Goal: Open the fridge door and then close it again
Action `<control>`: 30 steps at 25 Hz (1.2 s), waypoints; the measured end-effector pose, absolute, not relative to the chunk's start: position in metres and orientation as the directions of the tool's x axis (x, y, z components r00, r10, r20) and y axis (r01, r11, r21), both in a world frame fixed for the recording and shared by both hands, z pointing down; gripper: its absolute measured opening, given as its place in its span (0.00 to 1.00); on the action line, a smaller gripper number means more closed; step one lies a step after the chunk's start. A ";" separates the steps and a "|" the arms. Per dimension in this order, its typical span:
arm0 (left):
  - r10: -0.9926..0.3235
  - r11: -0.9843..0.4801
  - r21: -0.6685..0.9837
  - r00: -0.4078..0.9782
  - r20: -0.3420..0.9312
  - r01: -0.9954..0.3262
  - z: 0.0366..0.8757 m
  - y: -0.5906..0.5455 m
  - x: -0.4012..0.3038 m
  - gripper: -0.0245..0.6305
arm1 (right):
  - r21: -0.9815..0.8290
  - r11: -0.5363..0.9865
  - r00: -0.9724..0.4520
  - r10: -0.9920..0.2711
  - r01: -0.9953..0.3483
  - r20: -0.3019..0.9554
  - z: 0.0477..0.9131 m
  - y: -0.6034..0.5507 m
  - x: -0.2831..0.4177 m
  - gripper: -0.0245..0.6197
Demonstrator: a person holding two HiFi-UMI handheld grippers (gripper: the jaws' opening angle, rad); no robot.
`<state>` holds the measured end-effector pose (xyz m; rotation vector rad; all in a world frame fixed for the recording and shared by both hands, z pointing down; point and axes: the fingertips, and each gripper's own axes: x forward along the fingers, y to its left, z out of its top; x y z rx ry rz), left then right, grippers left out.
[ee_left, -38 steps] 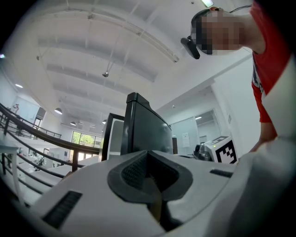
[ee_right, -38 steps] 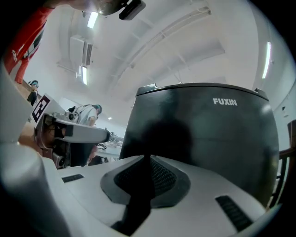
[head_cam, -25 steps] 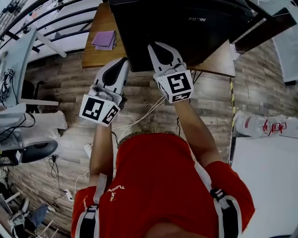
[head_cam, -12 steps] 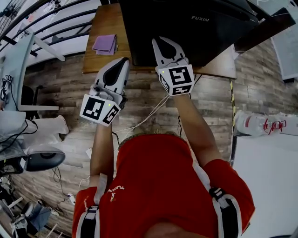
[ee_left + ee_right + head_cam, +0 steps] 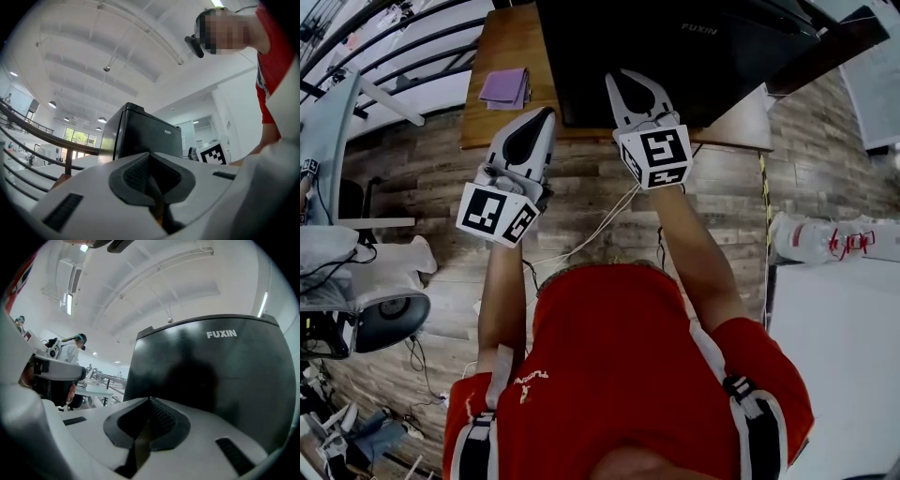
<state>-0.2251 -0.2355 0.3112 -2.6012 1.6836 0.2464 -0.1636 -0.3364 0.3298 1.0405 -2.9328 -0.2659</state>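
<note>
Both pairs of fingers [image 5: 616,94] facing fridge [image 5: 694,70]

White lettering reading FUXIN stands on the front of the black fridge [image 5: 211,380], near its top edge.

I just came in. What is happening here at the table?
A person in a red shirt stands at a wooden table, holding tongs in each hand and facing a black fridge. Both are shut and empty. The right tongs are close to the fridge's front; the left tongs hang over the table's edge beside it. The door looks closed.
</note>
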 end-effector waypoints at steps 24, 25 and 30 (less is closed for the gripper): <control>-0.903 -0.414 0.004 0.410 -0.131 -0.910 0.307 -0.198 -0.185 0.05 | 0.131 0.890 -0.895 -0.415 -0.436 -0.161 0.292 -0.214 -0.126 0.08; -0.904 -0.412 0.004 0.408 -0.130 -0.911 0.308 -0.196 -0.185 0.05 | 0.131 0.892 -0.897 -0.411 -0.432 -0.161 0.293 -0.210 -0.125 0.08; -0.907 -0.407 0.010 0.402 -0.128 -0.913 0.310 -0.188 -0.183 0.05 | 0.150 0.900 -0.908 -0.387 -0.410 -0.159 0.296 -0.196 -0.121 0.08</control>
